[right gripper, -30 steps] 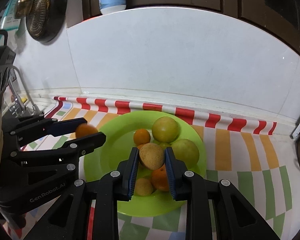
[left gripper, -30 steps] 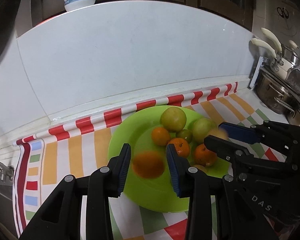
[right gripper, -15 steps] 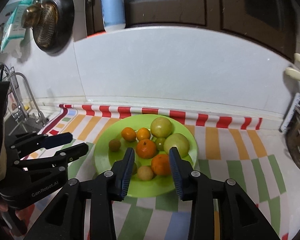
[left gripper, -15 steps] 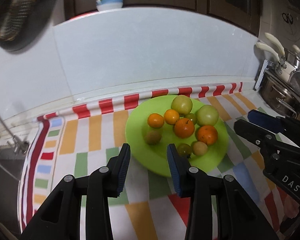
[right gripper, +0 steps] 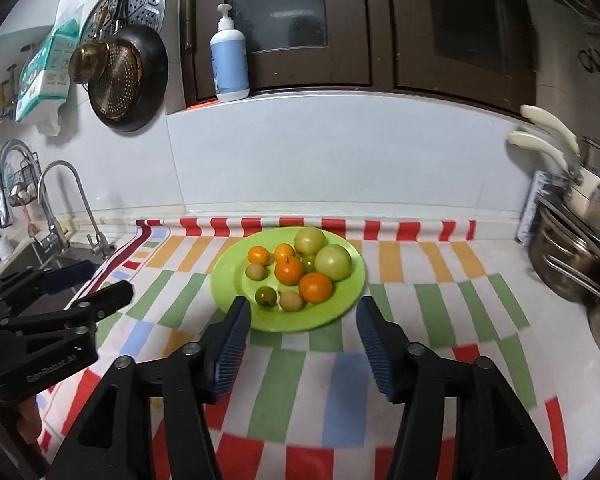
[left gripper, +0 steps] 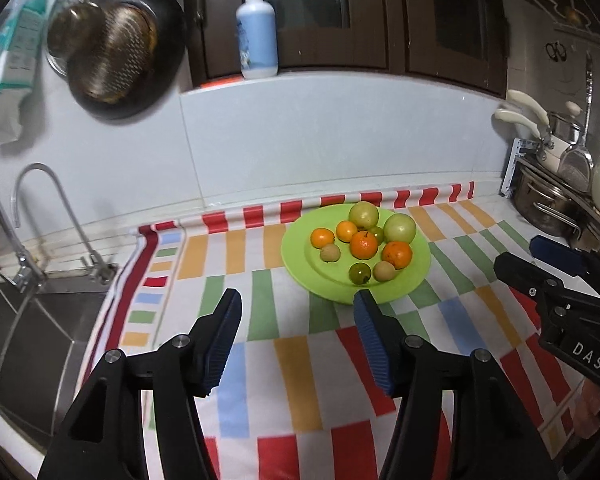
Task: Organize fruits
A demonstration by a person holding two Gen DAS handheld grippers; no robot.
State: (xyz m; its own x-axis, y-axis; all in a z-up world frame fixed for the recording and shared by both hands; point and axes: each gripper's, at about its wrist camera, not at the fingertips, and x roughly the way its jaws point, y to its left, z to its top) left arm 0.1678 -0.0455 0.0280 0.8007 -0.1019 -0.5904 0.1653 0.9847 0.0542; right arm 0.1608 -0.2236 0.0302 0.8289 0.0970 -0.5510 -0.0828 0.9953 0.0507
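While the fruits (right gripper: pixel 296 270) sit piled on the green plate (right gripper: pixel 228 276), some half hidden behind others, the left gripper (left gripper: pixel 296 306) and right gripper (right gripper: pixel 302 308), jaws just opened, hang empty short of it.

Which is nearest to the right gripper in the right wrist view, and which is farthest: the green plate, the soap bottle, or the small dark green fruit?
From the right gripper:
1. Green plate: its near rim lies just beyond the fingertips.
2. Small dark green fruit: on the plate's near left part.
3. Soap bottle: on the ledge above the backsplash, far back left.
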